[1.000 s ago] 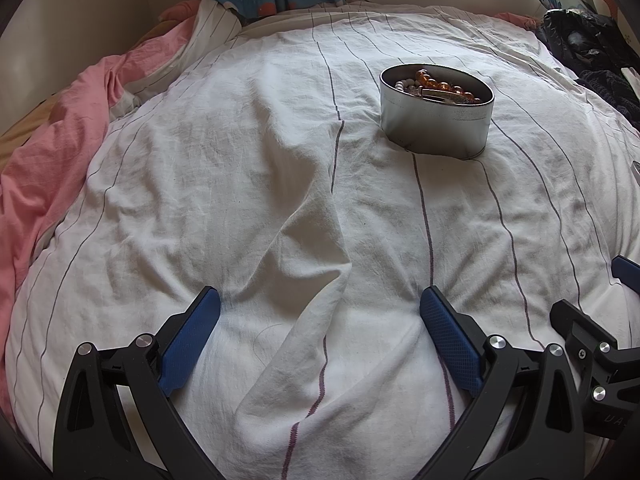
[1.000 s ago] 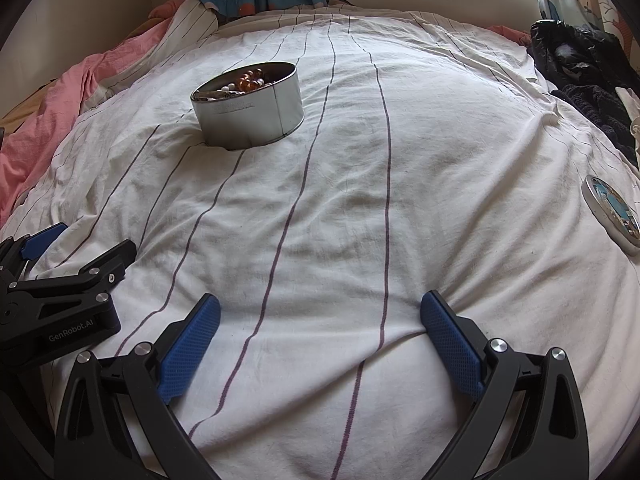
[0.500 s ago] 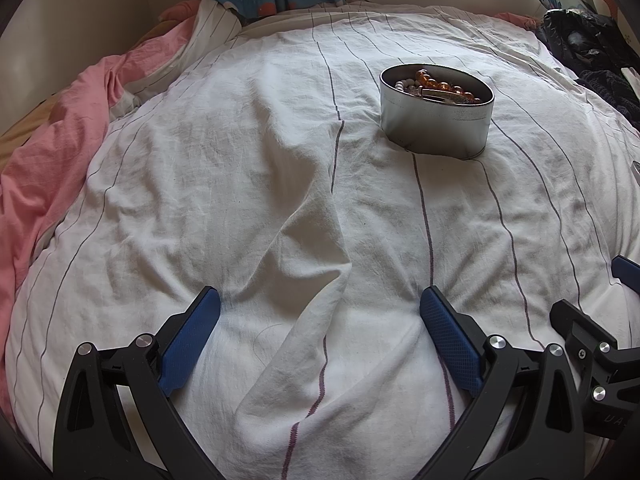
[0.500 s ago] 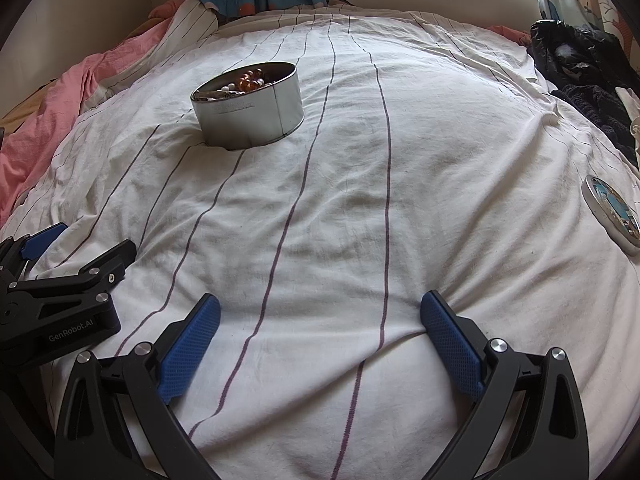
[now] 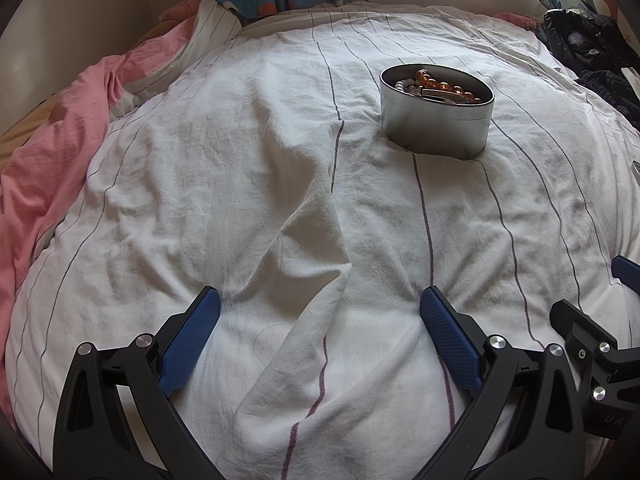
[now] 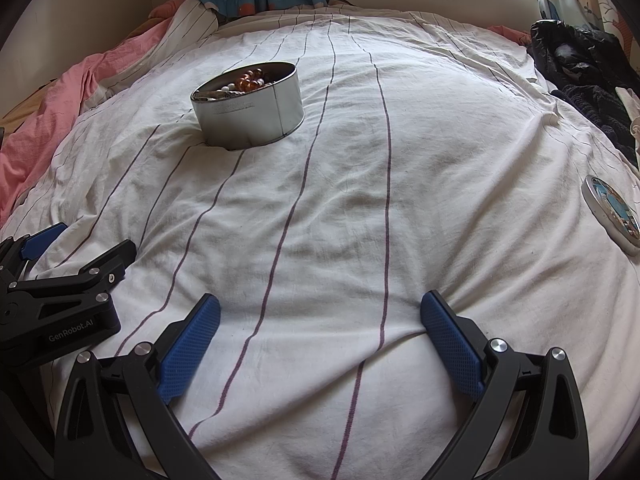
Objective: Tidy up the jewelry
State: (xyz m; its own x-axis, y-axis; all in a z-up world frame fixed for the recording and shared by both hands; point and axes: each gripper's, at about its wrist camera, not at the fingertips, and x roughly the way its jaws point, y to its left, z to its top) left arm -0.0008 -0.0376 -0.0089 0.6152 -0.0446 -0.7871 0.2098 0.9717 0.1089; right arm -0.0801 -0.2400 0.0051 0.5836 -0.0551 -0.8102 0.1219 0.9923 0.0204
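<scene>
Jewelry (image 5: 438, 86), orange beads with something pale and silvery tangled in, is piled inside an open oval silver metal tin (image 5: 436, 124) sitting out on the white duvet with thin purple stripes (image 5: 240, 184), right of centre in the left wrist view and up to the left in the right wrist view. What looks like the tin's round lid with a blue picture on it (image 6: 612, 210) lies well apart from it, over near the right edge of the bed.

Both claws are parked low at the near edge. Left claw (image 5: 320, 324) is spread wide with nothing in it, and same goes for the right claw (image 6: 320, 322), blue pads well apart and only bare sheet between them.

Stuff I'd worry about from here:

- That tin sits on soft, lumpy bedding and looks a bit sunk in on one side. Push down near it or nudge the rim while reaching in and it could tip, and beads roll into the folds.
- The pieces look tangled together, so pinching one strand probably drags the rest up with it.
- There's a big crease in the duvet (image 5: 316, 240) straight ahead of the left claw. Easy to snag fabric instead of jewelry.
- The two claws sit just beside each other, so they could bump if both head for the tin.
</scene>
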